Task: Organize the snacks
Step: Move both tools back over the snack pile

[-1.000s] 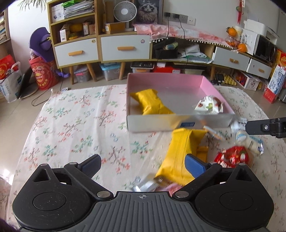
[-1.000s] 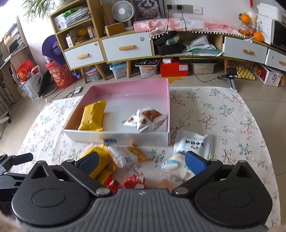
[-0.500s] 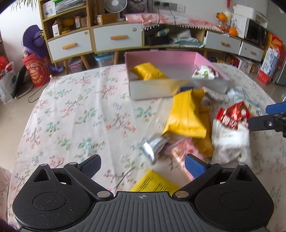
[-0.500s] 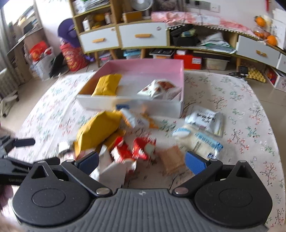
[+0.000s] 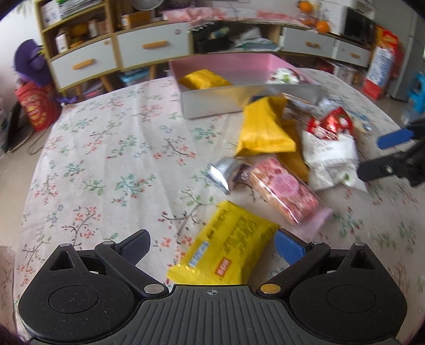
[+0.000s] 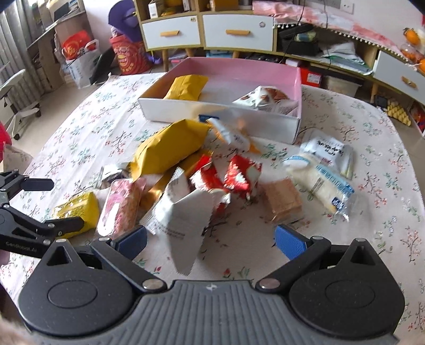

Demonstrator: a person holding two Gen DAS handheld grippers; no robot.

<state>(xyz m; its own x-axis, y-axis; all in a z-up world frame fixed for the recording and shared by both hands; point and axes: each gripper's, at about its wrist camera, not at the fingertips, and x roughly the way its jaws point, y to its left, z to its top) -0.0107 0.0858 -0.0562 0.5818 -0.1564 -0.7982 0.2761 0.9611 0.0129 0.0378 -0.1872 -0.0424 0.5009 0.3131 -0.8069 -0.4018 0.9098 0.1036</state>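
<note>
Floral tablecloth [image 5: 106, 164], pink box [image 6: 298, 87], loose snack packets [image 6: 170, 146] heaped just before it

Loose snack packets [image 6: 191, 169] heaped on floral cloth before pink box [image 6: 239, 70] holding two.

Floral tablecloth [image 5: 111, 159]; behind, drawer cabinets [image 6: 207, 31], a red bag [image 6: 130, 57], possibly oranges [image 5: 317, 25].

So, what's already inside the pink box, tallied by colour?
In the pink box:
yellow packet: 1
white printed packet: 1
Total: 2
</note>
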